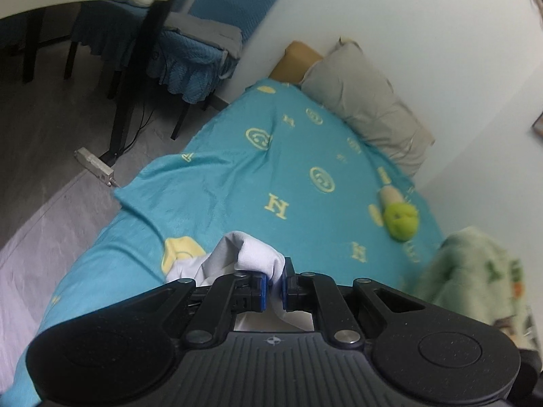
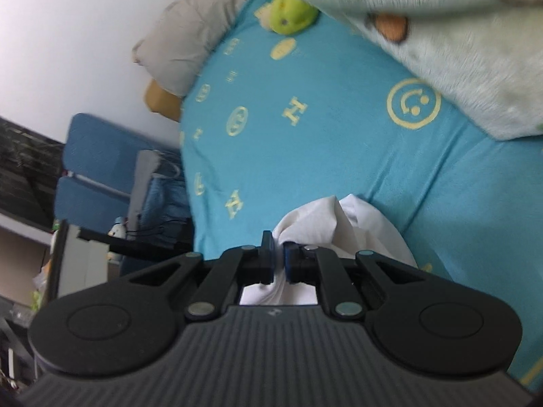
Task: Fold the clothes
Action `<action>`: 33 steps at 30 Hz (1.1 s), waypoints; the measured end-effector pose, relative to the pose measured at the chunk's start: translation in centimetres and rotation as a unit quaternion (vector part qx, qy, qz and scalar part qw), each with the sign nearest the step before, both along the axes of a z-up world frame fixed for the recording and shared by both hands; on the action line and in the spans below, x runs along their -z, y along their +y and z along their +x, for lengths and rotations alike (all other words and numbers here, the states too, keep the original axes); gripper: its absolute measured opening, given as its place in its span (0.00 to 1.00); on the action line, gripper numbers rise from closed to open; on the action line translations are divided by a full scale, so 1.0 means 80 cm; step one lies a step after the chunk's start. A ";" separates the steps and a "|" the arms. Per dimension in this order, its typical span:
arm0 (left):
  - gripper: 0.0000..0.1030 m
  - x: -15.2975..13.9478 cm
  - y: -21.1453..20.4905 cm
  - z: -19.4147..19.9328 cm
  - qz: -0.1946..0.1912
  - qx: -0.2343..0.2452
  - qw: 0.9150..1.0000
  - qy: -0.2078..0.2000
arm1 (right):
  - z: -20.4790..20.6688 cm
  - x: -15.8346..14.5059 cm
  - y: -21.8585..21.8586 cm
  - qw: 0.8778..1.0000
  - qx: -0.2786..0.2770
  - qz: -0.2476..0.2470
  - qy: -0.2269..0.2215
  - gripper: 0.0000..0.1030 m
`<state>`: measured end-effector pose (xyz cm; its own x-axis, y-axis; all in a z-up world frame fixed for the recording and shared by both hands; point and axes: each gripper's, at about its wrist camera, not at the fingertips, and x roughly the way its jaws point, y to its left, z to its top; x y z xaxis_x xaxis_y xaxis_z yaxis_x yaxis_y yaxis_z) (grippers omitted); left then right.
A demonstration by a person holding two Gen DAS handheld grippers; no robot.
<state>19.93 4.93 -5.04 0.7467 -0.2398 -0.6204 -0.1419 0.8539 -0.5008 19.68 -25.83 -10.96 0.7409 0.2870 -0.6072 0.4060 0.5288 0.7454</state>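
Observation:
A white garment (image 1: 244,257) is bunched in front of my left gripper (image 1: 275,279), which is shut on a fold of it above the turquoise bed sheet (image 1: 237,169). My right gripper (image 2: 279,254) is shut on another part of the same white garment (image 2: 339,224), which hangs in folds over the turquoise sheet (image 2: 305,142). Most of the garment is hidden below both grippers.
A green plush toy (image 1: 400,218) lies on the bed near a grey pillow (image 1: 370,108); both also show in the right wrist view, the toy (image 2: 288,15) and the pillow (image 2: 193,30). A fluffy pale green blanket (image 2: 458,34) lies at the bed's far side. Blue chairs (image 1: 200,44) stand on the floor.

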 end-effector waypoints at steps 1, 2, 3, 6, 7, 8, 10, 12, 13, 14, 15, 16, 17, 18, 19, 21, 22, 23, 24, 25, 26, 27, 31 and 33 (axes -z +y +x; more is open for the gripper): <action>0.08 0.014 0.000 0.010 0.000 0.005 1.000 -0.002 | 0.009 0.013 -0.002 1.000 -0.001 -0.002 0.006 0.09; 0.08 0.028 0.000 0.021 -0.001 0.010 1.000 -0.003 | 0.017 0.024 -0.004 1.000 -0.004 -0.006 0.012 0.09; 0.08 0.039 0.001 0.029 0.001 0.016 1.000 -0.002 | 0.025 0.034 -0.005 1.000 -0.007 -0.012 0.020 0.09; 0.09 0.055 0.000 0.048 0.023 0.040 0.999 -0.003 | 0.042 0.050 -0.005 0.999 -0.015 -0.024 0.036 0.09; 0.09 0.059 -0.001 0.053 0.032 0.047 0.998 -0.007 | 0.047 0.053 -0.005 0.999 -0.017 -0.028 0.039 0.09; 0.09 0.063 -0.002 0.056 0.040 0.053 0.998 -0.011 | 0.051 0.057 -0.004 0.998 -0.019 -0.032 0.043 0.09; 0.09 0.072 -0.007 0.063 0.060 0.066 0.996 -0.021 | 0.057 0.060 0.002 0.997 -0.026 -0.048 0.046 0.09; 0.09 0.083 -0.009 0.066 0.073 0.072 0.995 -0.021 | 0.062 0.063 0.007 0.996 -0.032 -0.065 0.049 0.09; 0.09 0.086 -0.008 0.066 0.073 0.073 0.994 -0.020 | 0.064 0.064 0.010 0.995 -0.035 -0.073 0.051 0.10; 0.09 0.088 -0.006 0.067 0.071 0.074 0.995 -0.019 | 0.064 0.065 0.010 0.995 -0.036 -0.075 0.050 0.10; 0.09 0.090 -0.004 0.067 0.069 0.076 0.995 -0.019 | 0.063 0.065 0.011 0.995 -0.037 -0.077 0.050 0.10; 0.09 0.090 -0.002 0.066 0.068 0.078 0.994 -0.020 | 0.063 0.066 0.011 0.995 -0.038 -0.079 0.050 0.10; 0.10 0.089 0.000 0.065 0.067 0.080 0.994 -0.021 | 0.061 0.066 0.011 0.995 -0.039 -0.081 0.049 0.10; 0.11 0.089 0.000 0.064 0.066 0.081 0.994 -0.023 | 0.062 0.066 0.012 0.994 -0.042 -0.085 0.048 0.10; 0.12 0.087 0.000 0.062 0.069 0.083 0.994 -0.025 | 0.063 0.066 0.013 0.994 -0.047 -0.090 0.047 0.10; 0.13 0.084 -0.002 0.059 0.076 0.090 0.993 -0.027 | 0.061 0.064 0.015 0.992 -0.053 -0.102 0.045 0.12; 0.13 0.082 -0.003 0.057 0.081 0.095 0.992 -0.031 | 0.060 0.062 0.017 0.991 -0.054 -0.111 0.043 0.12; 0.14 0.079 -0.006 0.054 0.089 0.099 0.990 -0.034 | 0.058 0.059 0.020 0.991 -0.057 -0.118 0.040 0.15; 0.16 0.076 -0.009 0.051 0.098 0.104 0.989 -0.037 | 0.056 0.057 0.022 0.990 -0.059 -0.125 0.036 0.28; 0.24 0.073 -0.012 0.049 0.105 0.107 0.988 -0.040 | 0.053 0.052 0.026 0.989 -0.063 -0.129 0.023 0.38; 0.38 0.070 -0.013 0.045 0.109 0.109 0.987 -0.044 | 0.051 0.047 0.029 0.989 -0.066 -0.133 0.011 0.61; 0.47 0.066 -0.016 0.040 0.118 0.112 0.985 -0.053 | 0.048 0.042 0.032 0.988 -0.068 -0.137 -0.002 0.80; 0.92 0.048 -0.031 0.018 0.183 0.114 0.972 -0.095 | 0.030 0.011 0.046 0.980 -0.078 -0.175 -0.061 0.84; 0.95 0.044 -0.036 0.010 0.195 0.123 0.968 -0.103 | 0.024 0.000 0.050 0.975 -0.084 -0.192 -0.077 0.84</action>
<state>20.74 2.06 -8.54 0.8144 -0.2044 -0.5431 0.1590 0.9787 -0.1299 21.57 -21.82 -10.96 0.7936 0.1864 -0.5792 0.1882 0.8300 0.5250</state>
